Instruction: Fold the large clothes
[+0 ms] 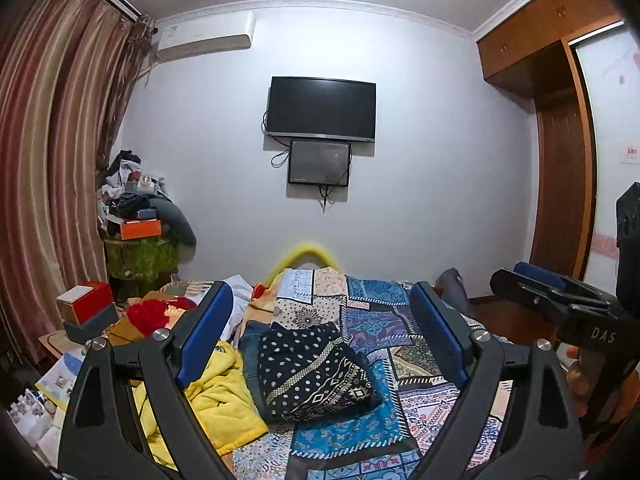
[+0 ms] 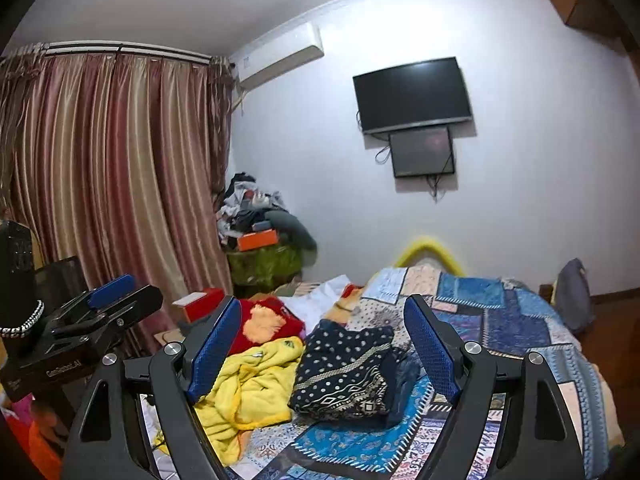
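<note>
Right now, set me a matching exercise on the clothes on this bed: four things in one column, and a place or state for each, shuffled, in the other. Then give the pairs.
Things:
1. dark patterned garment
2. yellow garment
3. red garment
4. left gripper

Places or states:
A. crumpled, at the near left of the bed
B. open, holding nothing
C. folded, in the middle of the patchwork bedspread
D. beyond the yellow one, near the bed's left edge

Pairs: 1-C, 2-A, 3-D, 4-B
</note>
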Motion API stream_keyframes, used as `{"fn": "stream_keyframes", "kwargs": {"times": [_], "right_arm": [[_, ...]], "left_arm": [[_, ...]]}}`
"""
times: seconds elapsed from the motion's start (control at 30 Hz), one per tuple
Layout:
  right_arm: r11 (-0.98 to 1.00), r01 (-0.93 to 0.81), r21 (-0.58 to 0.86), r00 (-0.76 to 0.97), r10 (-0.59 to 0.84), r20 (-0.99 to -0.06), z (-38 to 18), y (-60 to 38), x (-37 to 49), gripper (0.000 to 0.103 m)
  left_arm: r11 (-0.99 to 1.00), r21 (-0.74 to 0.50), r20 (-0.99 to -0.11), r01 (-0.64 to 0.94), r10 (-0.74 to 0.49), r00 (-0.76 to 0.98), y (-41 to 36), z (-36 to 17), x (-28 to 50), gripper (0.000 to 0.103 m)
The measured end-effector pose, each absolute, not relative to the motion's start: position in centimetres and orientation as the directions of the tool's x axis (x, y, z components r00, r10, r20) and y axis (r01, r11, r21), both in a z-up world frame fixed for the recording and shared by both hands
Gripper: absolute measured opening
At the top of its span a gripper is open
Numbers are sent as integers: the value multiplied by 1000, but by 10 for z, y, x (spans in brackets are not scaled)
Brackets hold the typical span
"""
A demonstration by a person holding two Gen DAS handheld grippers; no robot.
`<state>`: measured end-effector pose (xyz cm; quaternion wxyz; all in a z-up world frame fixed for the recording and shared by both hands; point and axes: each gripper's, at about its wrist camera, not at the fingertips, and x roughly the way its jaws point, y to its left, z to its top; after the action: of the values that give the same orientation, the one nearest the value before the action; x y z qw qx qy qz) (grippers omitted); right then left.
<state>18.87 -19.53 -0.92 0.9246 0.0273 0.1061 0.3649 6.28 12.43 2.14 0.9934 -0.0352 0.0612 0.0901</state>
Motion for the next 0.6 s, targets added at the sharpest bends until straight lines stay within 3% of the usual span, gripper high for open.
{"fn": "stream_keyframes", "kwargs": {"times": [0.3,0.6], "right_arm": [[759,-643,101,736,649,-195,-18,-204,175,84],[786,-614,67,768,615,-180,-19,-201,173,103]], "left_arm": [[984,-77,-148,-159,147,978,123,15,62,91],[982,-85,-171,-171,155,973,126,9,66,93]]}}
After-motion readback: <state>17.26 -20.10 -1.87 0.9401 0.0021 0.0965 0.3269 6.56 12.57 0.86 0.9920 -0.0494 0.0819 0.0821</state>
